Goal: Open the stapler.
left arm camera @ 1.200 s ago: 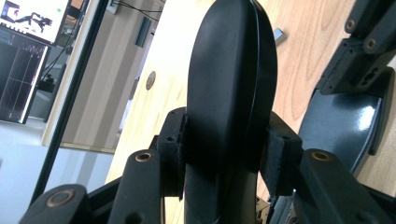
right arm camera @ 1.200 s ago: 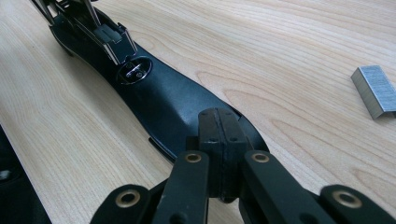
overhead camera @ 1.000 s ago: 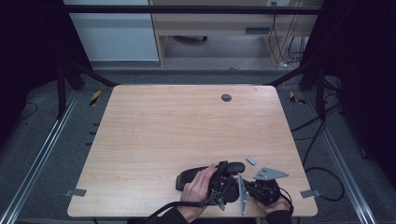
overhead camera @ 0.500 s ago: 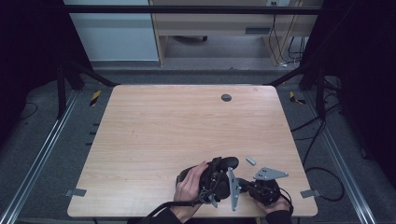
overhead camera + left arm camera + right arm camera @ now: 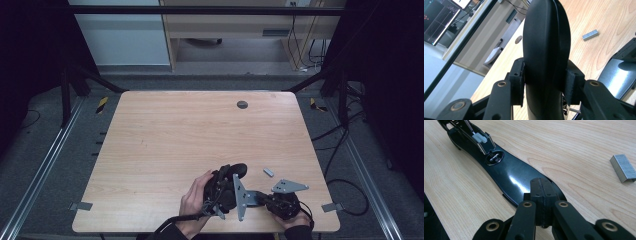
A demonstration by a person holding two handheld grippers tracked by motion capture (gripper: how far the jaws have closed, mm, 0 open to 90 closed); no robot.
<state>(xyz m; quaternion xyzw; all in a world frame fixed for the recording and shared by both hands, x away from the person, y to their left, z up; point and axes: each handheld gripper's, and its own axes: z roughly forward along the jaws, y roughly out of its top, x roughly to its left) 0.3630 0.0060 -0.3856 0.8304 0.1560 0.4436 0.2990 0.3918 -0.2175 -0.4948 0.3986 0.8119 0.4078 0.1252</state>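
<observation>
Stapler (image 5: 546, 50) opened out: black top arm clamped between left gripper (image 5: 546, 80) pads, standing upright ahead of its jaws, lifted off table (image 5: 165, 145). Stapler base (image 5: 509, 178) lies flat on wood, directly ahead of right gripper (image 5: 540, 195); that gripper's pads pressed together, tips resting on base's near end. Staple strip (image 5: 623, 167) lies loose beside right gripper, apart from base. Round grommet (image 5: 242, 104) far beyond both grippers.

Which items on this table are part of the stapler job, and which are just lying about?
In use:
- stapler top arm, clamped by left gripper
- stapler base, pressed under shut right gripper
- staple strip, loose beside it

Lying about:
- round dark insert in the table
</observation>
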